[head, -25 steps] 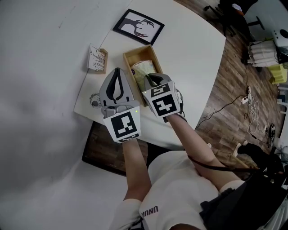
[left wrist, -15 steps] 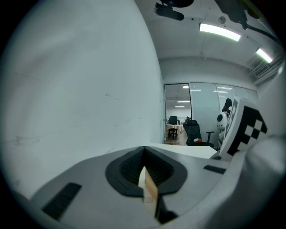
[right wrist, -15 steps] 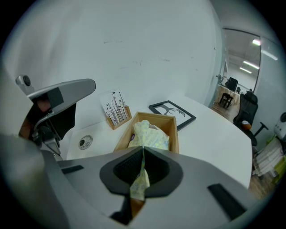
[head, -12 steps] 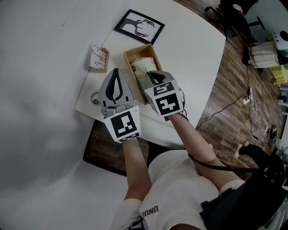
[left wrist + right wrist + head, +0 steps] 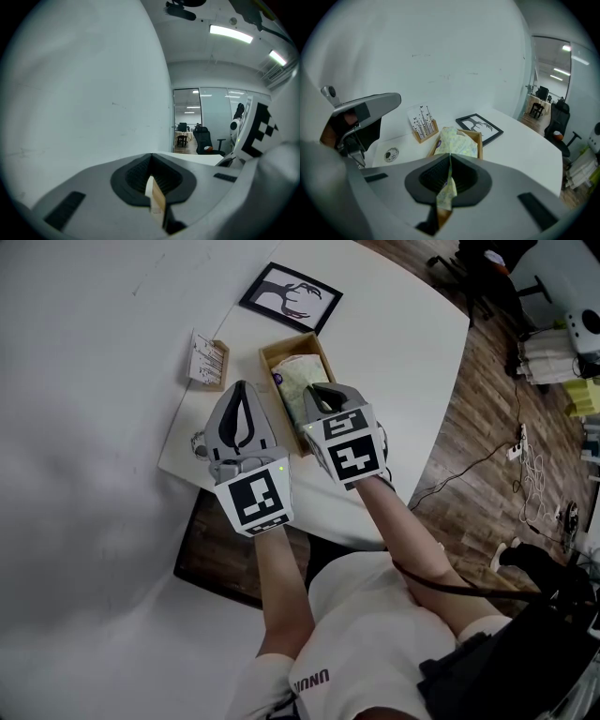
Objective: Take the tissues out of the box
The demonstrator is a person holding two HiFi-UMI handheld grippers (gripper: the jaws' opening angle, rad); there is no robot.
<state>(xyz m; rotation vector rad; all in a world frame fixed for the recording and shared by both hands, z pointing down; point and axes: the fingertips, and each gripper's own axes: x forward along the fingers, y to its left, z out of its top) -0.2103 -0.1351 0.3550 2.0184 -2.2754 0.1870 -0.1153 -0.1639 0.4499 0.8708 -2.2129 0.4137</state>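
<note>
Tissues (image 5: 458,142) pinched in closed right claw (image 5: 450,161), left claw (image 5: 151,163) clamped on box (image 5: 291,342) wall.

On table (image 5: 403,352), box (image 5: 291,342) with tissues (image 5: 300,381) inside, card holder (image 5: 207,360) left of box, framed picture (image 5: 291,296) behind it.

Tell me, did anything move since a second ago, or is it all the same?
Only a little changed. The right gripper slid slightly to the person's right over the wooden box. Its jaws are shut on the wrapper of the tissue pack, which still lies in the box. The left gripper stayed put, clamped on a wooden edge, seemingly the box's wall. The framed picture and card holder did not move.
</note>
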